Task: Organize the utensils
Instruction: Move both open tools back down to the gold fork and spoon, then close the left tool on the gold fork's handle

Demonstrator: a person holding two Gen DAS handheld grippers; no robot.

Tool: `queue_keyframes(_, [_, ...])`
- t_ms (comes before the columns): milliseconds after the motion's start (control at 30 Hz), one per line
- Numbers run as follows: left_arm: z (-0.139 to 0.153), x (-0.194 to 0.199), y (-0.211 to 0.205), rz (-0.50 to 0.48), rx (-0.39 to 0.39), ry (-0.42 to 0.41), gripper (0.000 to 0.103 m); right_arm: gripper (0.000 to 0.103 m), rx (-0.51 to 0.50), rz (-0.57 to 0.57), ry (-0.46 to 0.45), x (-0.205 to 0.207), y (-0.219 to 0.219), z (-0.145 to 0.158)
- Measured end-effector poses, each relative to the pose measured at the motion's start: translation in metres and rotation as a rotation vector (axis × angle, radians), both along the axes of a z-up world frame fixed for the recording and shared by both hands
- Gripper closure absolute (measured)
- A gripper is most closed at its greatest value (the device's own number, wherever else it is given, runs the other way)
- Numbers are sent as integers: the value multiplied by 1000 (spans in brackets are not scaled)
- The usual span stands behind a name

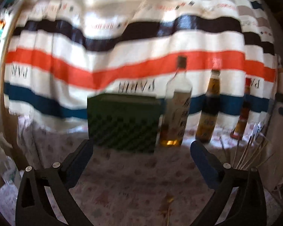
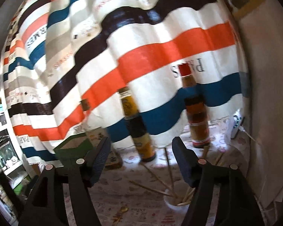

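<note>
Several wooden chopsticks (image 2: 170,171) stand fanned out in a white cup (image 2: 171,203) on the flower-print tablecloth (image 2: 141,197); in the left wrist view the chopsticks (image 1: 249,150) show at the right edge. A small golden spoon (image 2: 122,210) lies on the cloth in front of the cup, seen blurred as the golden spoon (image 1: 168,201) low in the left view. My left gripper (image 1: 141,150) is open and empty, facing a green box (image 1: 122,124). My right gripper (image 2: 140,145) is open and empty, above and behind the cup.
Three bottles stand at the back: a clear one with amber liquid (image 1: 175,113), a dark sauce bottle (image 1: 209,109) and a red-capped one (image 1: 243,113). A striped curtain (image 1: 122,47) hangs behind. A pale wall (image 2: 264,94) is at the right, shelves (image 2: 1,131) at the left.
</note>
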State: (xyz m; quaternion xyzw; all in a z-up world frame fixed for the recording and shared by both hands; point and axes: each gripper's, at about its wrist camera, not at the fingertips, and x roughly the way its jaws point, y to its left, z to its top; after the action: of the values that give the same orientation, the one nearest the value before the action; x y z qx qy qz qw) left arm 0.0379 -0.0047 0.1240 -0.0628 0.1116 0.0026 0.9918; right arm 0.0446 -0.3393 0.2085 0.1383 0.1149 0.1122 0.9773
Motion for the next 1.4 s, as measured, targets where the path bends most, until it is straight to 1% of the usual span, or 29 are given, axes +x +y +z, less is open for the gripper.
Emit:
queue_keyframes(100, [-19, 25, 3, -82, -8, 166, 1, 33, -17, 14, 47, 4, 15, -3])
queue_keyframes(167, [-36, 45, -1, -130, -10, 285, 1, 33, -62, -1, 107, 12, 26, -8])
queue_keyframes(200, [-45, 55, -4, -155, -15, 341, 2, 33, -107, -24, 149, 18, 33, -12])
queue_keyframes(233, [-53, 63, -8, -177, -18, 387, 9, 33, -159, -50, 190, 25, 40, -18])
queue_keyframes(267, [-62, 70, -12, -200, -19, 431, 18, 33, -188, -61, 211, 30, 44, -22])
queue_keyframes(333, [-81, 86, -21, -241, -32, 526, 24, 33, -196, -64, 250, 40, 48, -31])
queue_keyframes(367, [-89, 92, -24, -258, -46, 562, 30, 33, -187, -58, 267, 43, 48, -34])
queue_keyframes(467, [-111, 110, -33, -299, -90, 652, 37, 33, -182, -43, 296, 50, 48, -40])
queue_keyframes(500, [-118, 115, -37, -301, -93, 673, 39, 33, -188, -48, 302, 52, 48, -42])
queue_keyframes(633, [-142, 133, -53, -309, -79, 735, 53, 33, -183, -47, 325, 58, 45, -46])
queue_keyframes(700, [-154, 145, -61, -315, -64, 780, 55, 33, -186, -51, 327, 59, 44, -46])
queue_keyframes(767, [-164, 149, -67, -313, -40, 800, 61, 33, -187, -60, 325, 60, 41, -45])
queue_keyframes(800, [-166, 151, -70, -311, -28, 802, 61, 33, -186, -63, 326, 60, 40, -45])
queue_keyframes(833, [-168, 151, -72, -312, -17, 800, 61, 33, -184, -65, 329, 61, 39, -46])
queue_keyframes(900, [-170, 154, -77, -316, -2, 787, 68, 32, -180, -68, 337, 63, 37, -46])
queue_keyframes(933, [-170, 155, -77, -306, 3, 783, 78, 32, -178, -72, 342, 64, 37, -47])
queue_keyframes(967, [-171, 157, -78, -298, 4, 787, 92, 33, -177, -75, 345, 65, 36, -48])
queue_keyframes(1000, [-171, 157, -77, -298, 1, 791, 94, 33, -176, -77, 349, 66, 35, -49])
queue_keyframes(1067, [-172, 157, -74, -313, -19, 794, 94, 33, -176, -79, 352, 67, 35, -49])
queue_keyframes(1133, [-169, 152, -70, -315, -16, 784, 94, 33, -177, -82, 352, 67, 34, -49])
queue_keyframes(1233, [-160, 140, -59, -299, -5, 746, 94, 33, -180, -92, 350, 66, 34, -49])
queue_keyframes(1300, [-151, 131, -50, -297, -22, 722, 94, 33, -179, -90, 352, 66, 34, -49])
queue_keyframes(1400, [-134, 115, -35, -292, -59, 663, 95, 33, -180, -71, 352, 65, 38, -50])
